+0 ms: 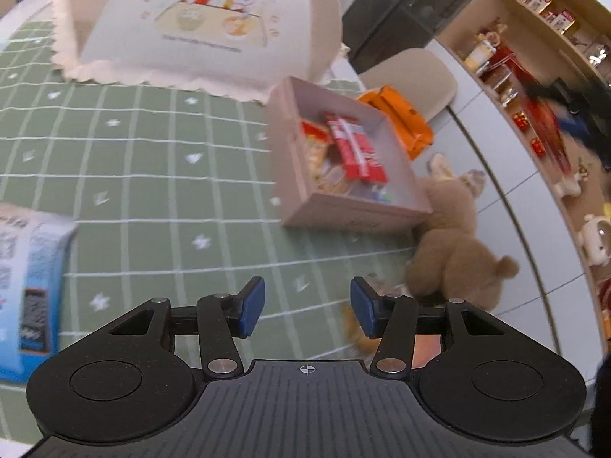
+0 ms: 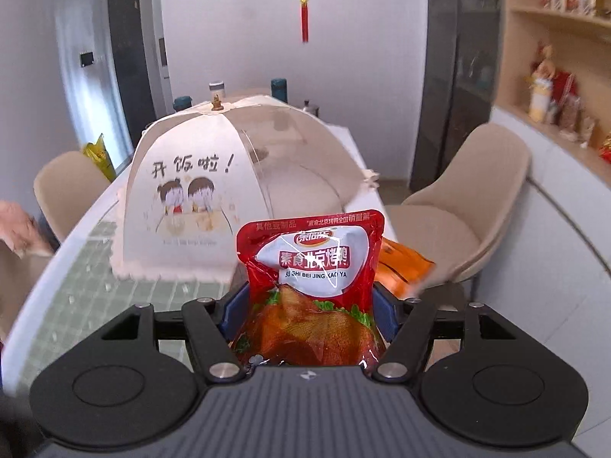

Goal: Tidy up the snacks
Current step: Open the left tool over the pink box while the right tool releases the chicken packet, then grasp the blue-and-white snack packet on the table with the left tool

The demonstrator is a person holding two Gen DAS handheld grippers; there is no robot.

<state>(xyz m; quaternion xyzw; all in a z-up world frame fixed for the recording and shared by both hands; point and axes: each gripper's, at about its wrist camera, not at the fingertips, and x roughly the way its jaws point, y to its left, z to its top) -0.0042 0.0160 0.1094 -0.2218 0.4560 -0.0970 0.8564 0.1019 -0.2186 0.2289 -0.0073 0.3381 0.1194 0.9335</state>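
Right wrist view: right claw (image 2: 309, 316) grips the red roast-duck snack pouch (image 2: 311, 290); left claw (image 1: 307, 307) hangs open, empty. Lower the pouch flat into the pink box (image 1: 355, 215) at the desk's (image 1: 152, 175) edge.

The red snack pouch (image 2: 309, 290) has its lower end hidden behind the right tool's body. A blue and white bag (image 1: 28, 282) is cut off by the left edge. Packets inside the pink box (image 1: 343, 175) overlap, blurred, their print unreadable. Items on the shelf (image 1: 542, 87) smear into streaks.
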